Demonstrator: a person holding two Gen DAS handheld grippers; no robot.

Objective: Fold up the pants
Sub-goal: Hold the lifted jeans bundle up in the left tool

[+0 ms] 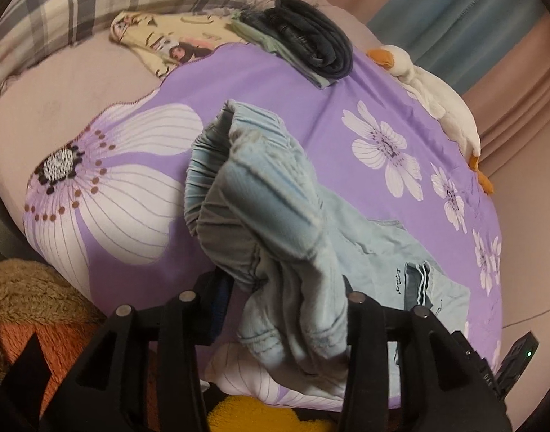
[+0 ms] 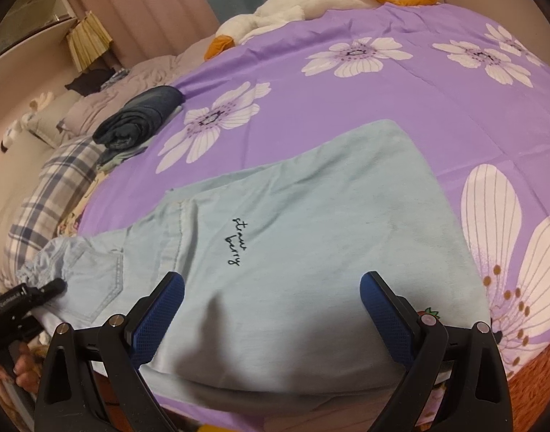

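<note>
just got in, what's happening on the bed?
A person with handheld tongs in each hand is folding light blue pants on a purple flowered bedspread. The left tongs have the waistband end bunched between their fingers and raised off the bed. The right tongs stand open over the flat leg part, gripping nothing. A folded dark garment sits further back, and a plush goose lies along the edge.
</note>
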